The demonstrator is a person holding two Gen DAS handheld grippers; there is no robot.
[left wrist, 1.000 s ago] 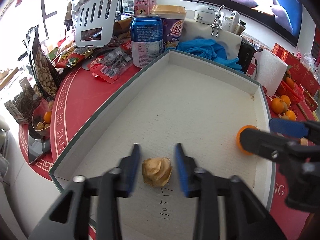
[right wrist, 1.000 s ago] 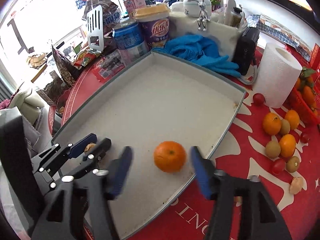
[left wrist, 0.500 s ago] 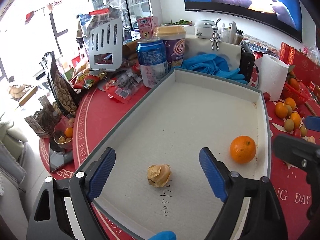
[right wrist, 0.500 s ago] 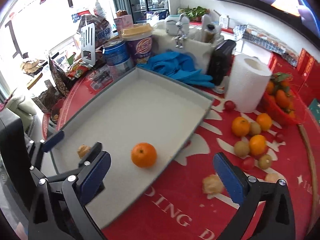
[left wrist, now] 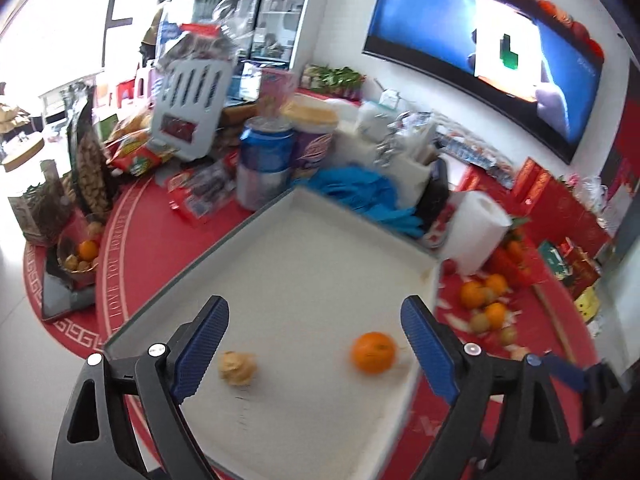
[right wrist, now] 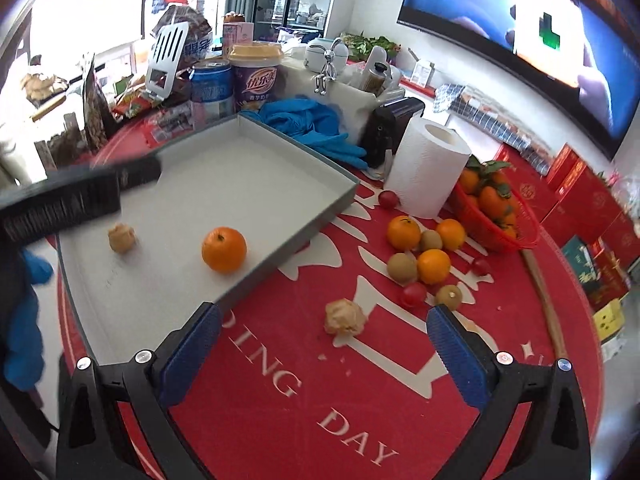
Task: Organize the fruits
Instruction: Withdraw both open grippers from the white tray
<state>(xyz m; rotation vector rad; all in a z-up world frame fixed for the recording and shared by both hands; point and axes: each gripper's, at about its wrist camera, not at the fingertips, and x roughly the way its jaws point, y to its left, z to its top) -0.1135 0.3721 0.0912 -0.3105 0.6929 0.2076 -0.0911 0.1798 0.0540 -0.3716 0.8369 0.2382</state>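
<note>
Grey-walled shallow cardboard tray point(right wrist: 338, 196) with a white floor sits on the round red-covered bench point(right wrist: 280, 400) and serves as the landmark: inside it, near its front right wall, a round orange tangerine point(right wrist: 224, 249); left of that, also inside, a papery tan husked fruit point(right wrist: 121, 237). The two lie apart, nothing touching them, so both read as already dropped off. Left gripper point(left wrist: 312, 354) hangs above the tray's near end, fingers spread wide, jaws have just been opening, nothing pinched; the husked fruit shows between them but well below. Right gripper point(right wrist: 320, 354) is outside the tray, off its right wall, over the red cloth, fingers spread to full, jaws just opened too, empty. Straight ahead of it lies a second tan husked fruit point(right wrist: 344, 317), likely the next pick. Further right of the tray, a loose cluster of tangerines, brown kiwis and small red tomatoes point(right wrist: 426, 260) waits unsorted, beside a white paper towel roll point(right wrist: 428, 168). Task looks barely started.
</note>
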